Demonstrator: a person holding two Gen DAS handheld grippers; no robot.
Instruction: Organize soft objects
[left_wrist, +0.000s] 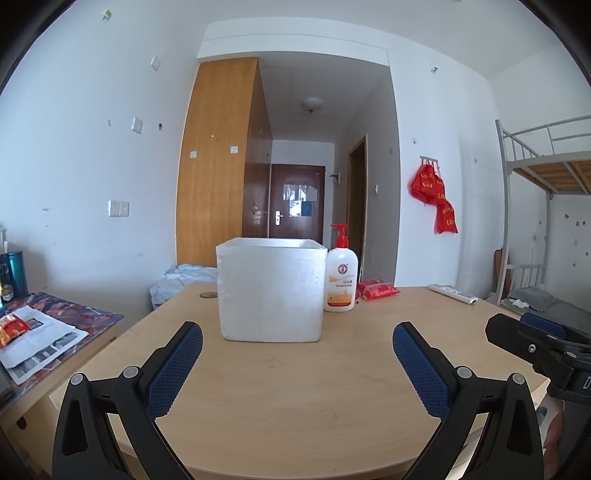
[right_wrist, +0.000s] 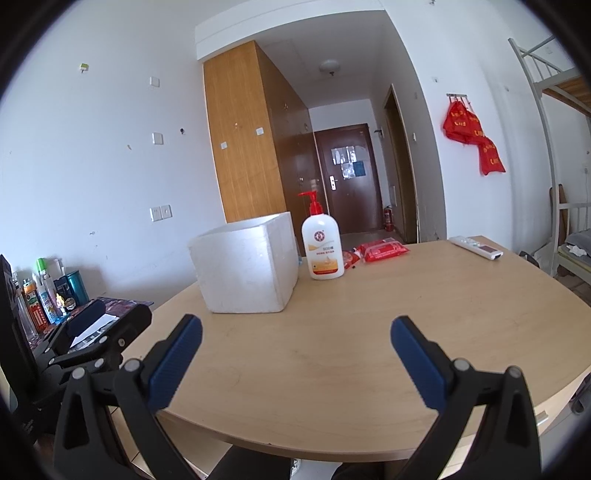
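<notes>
A white foam box (left_wrist: 270, 290) stands open-topped on the wooden table (left_wrist: 295, 387); it also shows in the right wrist view (right_wrist: 245, 267). A red soft pack (left_wrist: 377, 288) lies behind it to the right, also in the right wrist view (right_wrist: 384, 250), next to a smaller red packet (right_wrist: 349, 257). A white lotion bottle with a red pump (left_wrist: 341, 275) stands beside the box (right_wrist: 322, 245). My left gripper (left_wrist: 297, 334) is open and empty, short of the box. My right gripper (right_wrist: 295, 326) is open and empty over the table.
A white remote (right_wrist: 476, 247) lies at the table's far right. A side table at the left holds a newspaper (left_wrist: 40, 338) and bottles (right_wrist: 44, 291). A bunk bed (left_wrist: 546, 206) stands at the right. Red bags (left_wrist: 434, 197) hang on the wall.
</notes>
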